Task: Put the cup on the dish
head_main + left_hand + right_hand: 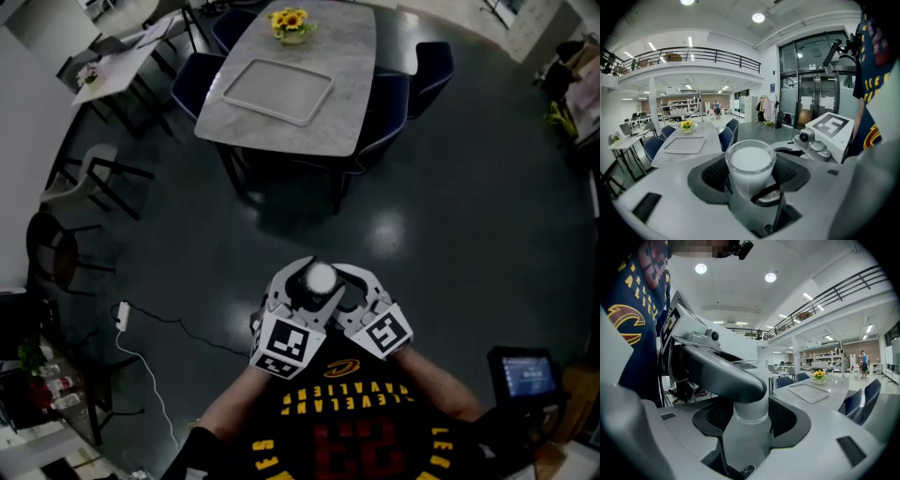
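- Cup (321, 278) hangs over the dark floor (450, 216), close in front of the person (366, 422) and well apart from the grey bench (347, 66), which stands across the room with blue chairs (427, 70) round it.
- The dish (277, 92), a pale rectangular tray, lies flat on the bench, near a pot of yellow flowers (289, 22) at the far end.
- The left hand-held gripper (751, 168) pinches the cup, with a dark pad pressed on either side of its wall.
- The right hand-held gripper (751, 416) stands spread wide. Its pads flank the cup's lower part without squeezing it, below the left one's jaw.
- The cup is frosted glass, upright, with its mouth up.
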A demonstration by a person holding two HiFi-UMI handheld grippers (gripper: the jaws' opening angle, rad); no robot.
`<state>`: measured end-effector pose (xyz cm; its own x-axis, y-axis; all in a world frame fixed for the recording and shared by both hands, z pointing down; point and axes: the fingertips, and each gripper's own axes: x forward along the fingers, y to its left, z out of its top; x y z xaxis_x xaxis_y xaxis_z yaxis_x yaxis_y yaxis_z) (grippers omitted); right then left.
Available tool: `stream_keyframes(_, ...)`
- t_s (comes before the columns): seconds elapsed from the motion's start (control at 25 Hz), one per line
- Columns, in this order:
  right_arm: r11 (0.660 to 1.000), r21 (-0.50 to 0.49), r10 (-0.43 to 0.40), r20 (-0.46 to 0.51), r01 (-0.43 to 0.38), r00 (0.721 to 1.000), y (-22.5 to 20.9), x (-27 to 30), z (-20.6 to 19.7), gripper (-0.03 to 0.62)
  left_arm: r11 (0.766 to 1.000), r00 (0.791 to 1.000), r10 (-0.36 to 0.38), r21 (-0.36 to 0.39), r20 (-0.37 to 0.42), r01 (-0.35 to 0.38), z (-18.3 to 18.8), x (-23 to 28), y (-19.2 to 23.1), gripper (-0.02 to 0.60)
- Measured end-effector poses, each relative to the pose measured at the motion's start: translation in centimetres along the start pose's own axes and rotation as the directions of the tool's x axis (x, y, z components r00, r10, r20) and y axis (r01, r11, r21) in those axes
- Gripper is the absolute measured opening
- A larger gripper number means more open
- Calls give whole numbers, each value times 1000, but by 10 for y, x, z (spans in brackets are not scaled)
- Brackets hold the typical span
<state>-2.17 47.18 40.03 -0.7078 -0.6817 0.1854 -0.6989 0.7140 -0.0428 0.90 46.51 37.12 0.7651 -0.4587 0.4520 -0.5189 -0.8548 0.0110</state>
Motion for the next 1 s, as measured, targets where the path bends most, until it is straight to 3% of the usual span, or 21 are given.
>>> stream_keyframes(0.32, 1000, -4, 0, -5, 0, 1000, -27, 30, 5, 233, 1000, 1000, -14, 10, 22, 14, 8, 17, 35, 270)
stream_keyframes(1.0, 999, -10, -43, -33, 42, 999, -87, 135, 32, 233, 999, 998, -45, 20, 37, 44, 23, 42, 153, 270)
